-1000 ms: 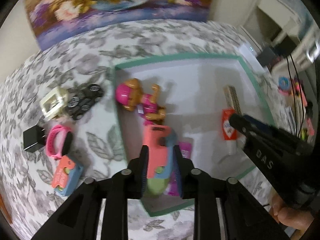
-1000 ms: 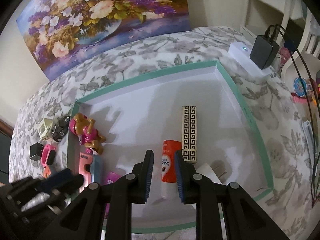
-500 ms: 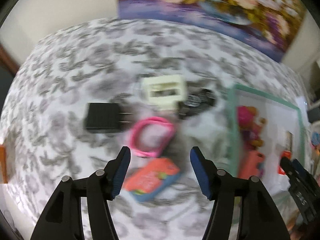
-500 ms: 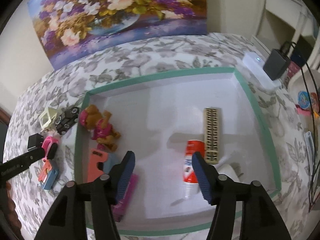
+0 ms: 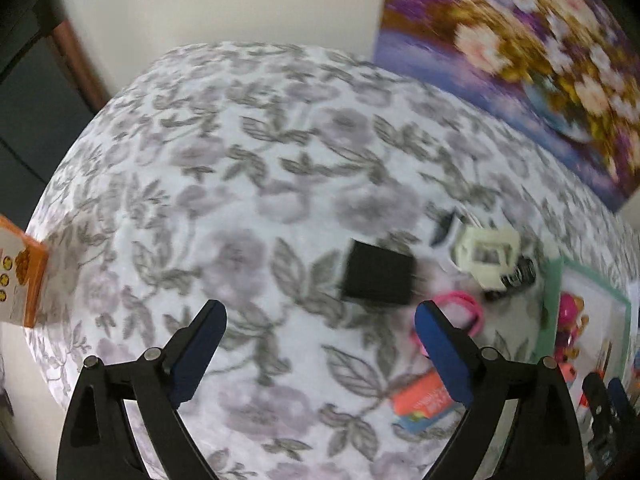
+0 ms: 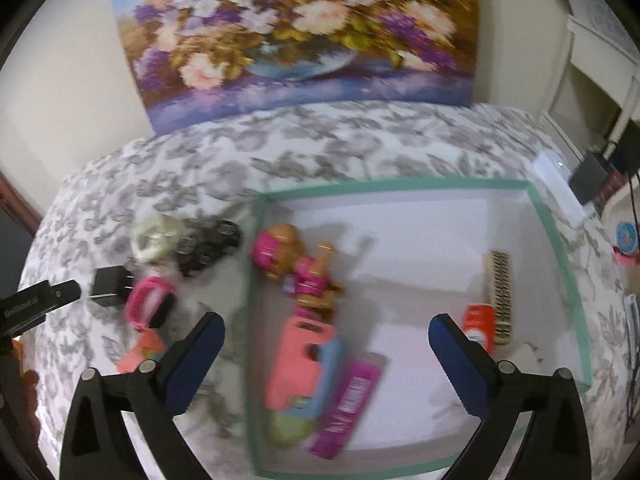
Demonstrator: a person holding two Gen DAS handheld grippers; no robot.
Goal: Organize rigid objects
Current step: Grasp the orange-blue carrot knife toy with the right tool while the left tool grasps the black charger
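Observation:
My left gripper [image 5: 320,332] is open and empty above the flowered cloth, left of a black plug cube [image 5: 378,278]. Past it lie a cream frame [image 5: 486,256], black toy wheels [image 5: 518,276], a pink band [image 5: 460,316] and an orange-blue card [image 5: 424,400]. My right gripper [image 6: 326,340] is open and empty over the green-rimmed white tray [image 6: 560,240]. In the tray lie a pink dog toy [image 6: 300,264], a pink-blue toy [image 6: 304,364], a magenta packet [image 6: 348,404], a glue stick [image 6: 478,326] and a patterned bar [image 6: 500,292]. The left gripper's tip [image 6: 40,300] shows at the left of the right wrist view.
An orange box [image 5: 22,276] stands at the table's left edge. A flower painting [image 6: 300,36] leans on the wall behind. A white box and black charger [image 6: 588,176] with cables sit to the right of the tray.
My left gripper let go of the pink-blue toy in the tray, opened and swung left over the loose items. My right gripper opened and moved back and left from the glue stick.

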